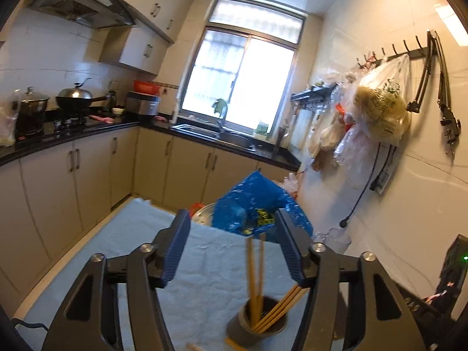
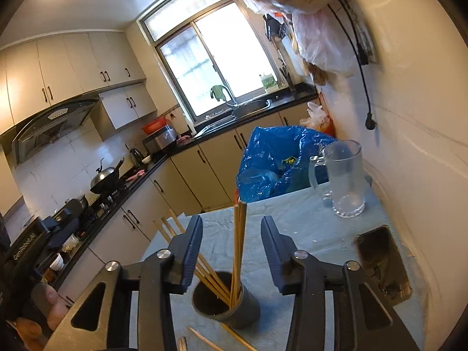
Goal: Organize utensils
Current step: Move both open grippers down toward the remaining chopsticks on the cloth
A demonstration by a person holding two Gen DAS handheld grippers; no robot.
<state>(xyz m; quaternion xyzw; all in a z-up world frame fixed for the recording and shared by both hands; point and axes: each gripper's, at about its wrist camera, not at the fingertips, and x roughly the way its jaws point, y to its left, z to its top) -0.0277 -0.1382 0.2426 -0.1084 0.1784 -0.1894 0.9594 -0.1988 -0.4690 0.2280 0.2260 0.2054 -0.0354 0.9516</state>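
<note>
Both pairs of jaws stand apart, gripping nothing. Left gripper [image 1: 231, 251]: blue ribbed pads wide of each other, with only cloth and the tops of two chopsticks showing in the gap. Right gripper [image 2: 232, 251]: pads apart, an upright bundle of chopsticks rising in the gap; no pad presses on it, as far as I can see.

Nearest container: dark grey cylindrical holder [image 2: 226, 304], upright on the pale blue tablecloth [image 2: 307, 228], just below and ahead of my fingers in both views. Contents: wooden chopsticks [image 2: 238, 251] in two groups. One group stands close to vertical; the other leans towards the left gripper's side, resting on the rim. The left wrist view gives two upright sticks and about four leaning; exact total uncertain, since sticks overlap.

Loose chopsticks on the cloth in front of the holder: at least three partly visible at the lower edge of the right wrist view [image 2: 204, 339]. Count incomplete because the frame cuts them off.

Right of the holder, a dark phone [image 2: 383, 266] lies flat on the cloth.

Farther on, near the table's far right corner: one clear glass mug [image 2: 345, 175] with handle, upright, with a second smaller glass just beside it, partly hidden.

Beyond the table edge: a blue plastic bag [image 2: 278, 158], open at the top, something green and yellow inside.

Far: black counter with sink [image 2: 251, 108] under the window; one wok [image 1: 74, 98] and one lidded pot [image 1: 30, 105] at the stove.
</note>
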